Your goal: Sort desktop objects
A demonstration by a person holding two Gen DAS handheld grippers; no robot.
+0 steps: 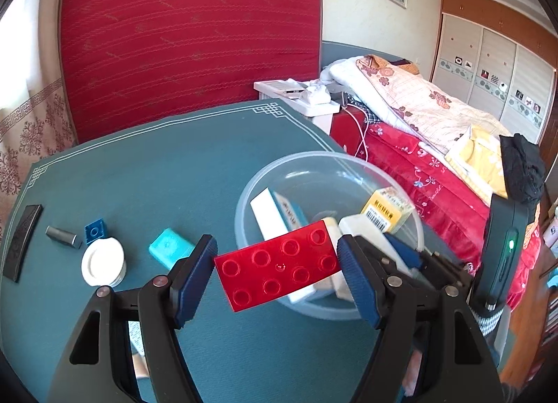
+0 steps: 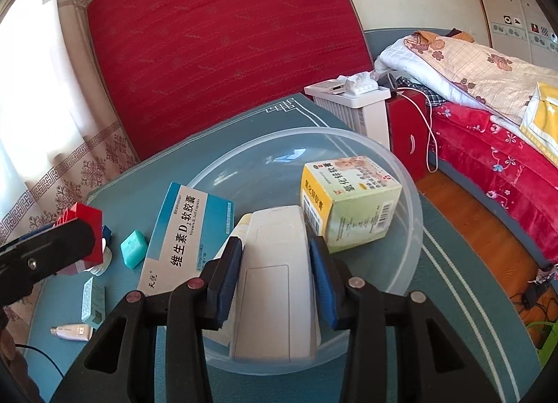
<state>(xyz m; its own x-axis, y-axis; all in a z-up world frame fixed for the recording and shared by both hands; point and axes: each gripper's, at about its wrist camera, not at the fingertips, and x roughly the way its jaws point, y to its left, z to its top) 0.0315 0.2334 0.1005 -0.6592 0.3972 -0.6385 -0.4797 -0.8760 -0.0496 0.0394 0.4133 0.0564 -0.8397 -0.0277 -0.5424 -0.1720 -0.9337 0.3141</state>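
We hold a red building brick (image 1: 277, 265) pinched between the pads of our left gripper (image 1: 277, 270), lifted just beside the near-left rim of the clear plastic bowl (image 2: 401, 173). Our right gripper (image 2: 275, 270) clamps a white remote control (image 2: 275, 284) over the bowl's near rim. Inside the bowl a yellow medicine box (image 2: 348, 200) sits at the right; a blue vitamin box (image 2: 188, 228) leans on its left rim. Left of the bowl lie a teal eraser (image 1: 169, 246) and a white lid (image 1: 103, 261).

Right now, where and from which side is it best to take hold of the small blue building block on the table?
Probably grip the small blue building block across its two flat side walls, coming from above. It sits studs-up on the table, with the grey cap and white lid close beside.
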